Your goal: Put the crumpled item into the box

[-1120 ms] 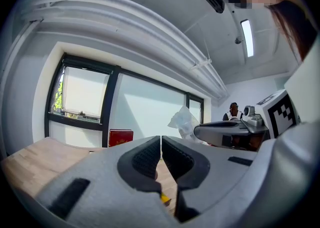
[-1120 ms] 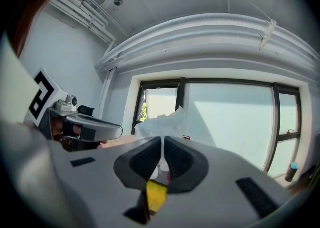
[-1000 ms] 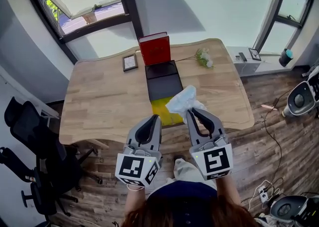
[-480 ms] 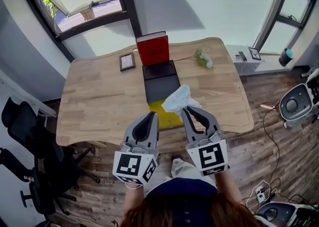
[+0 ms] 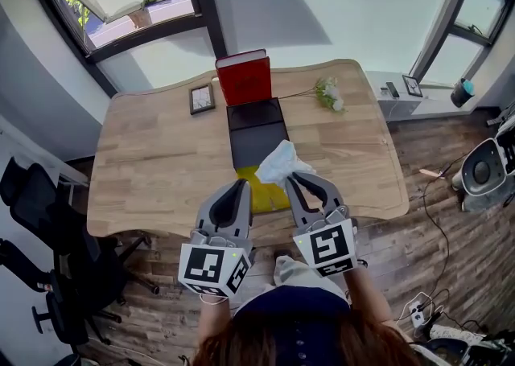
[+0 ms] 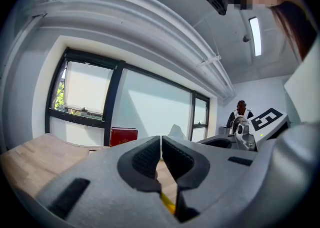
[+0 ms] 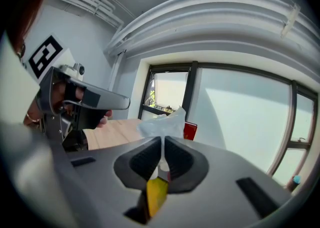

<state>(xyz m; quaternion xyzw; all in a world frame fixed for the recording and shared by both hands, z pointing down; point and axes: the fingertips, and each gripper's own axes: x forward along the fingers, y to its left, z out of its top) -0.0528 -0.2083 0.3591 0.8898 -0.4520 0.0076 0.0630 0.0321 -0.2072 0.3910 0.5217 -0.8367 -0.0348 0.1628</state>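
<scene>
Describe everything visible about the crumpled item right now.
The crumpled item is a pale bluish-white wad, seemingly thin crinkled plastic or paper. The right gripper pinches its lower edge, jaws shut on it, so it sticks out beyond the tips. In the head view it overlaps the near, yellow end of the open box.

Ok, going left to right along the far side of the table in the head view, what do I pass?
small framed picture → upright red panel → white flower sprig
</scene>
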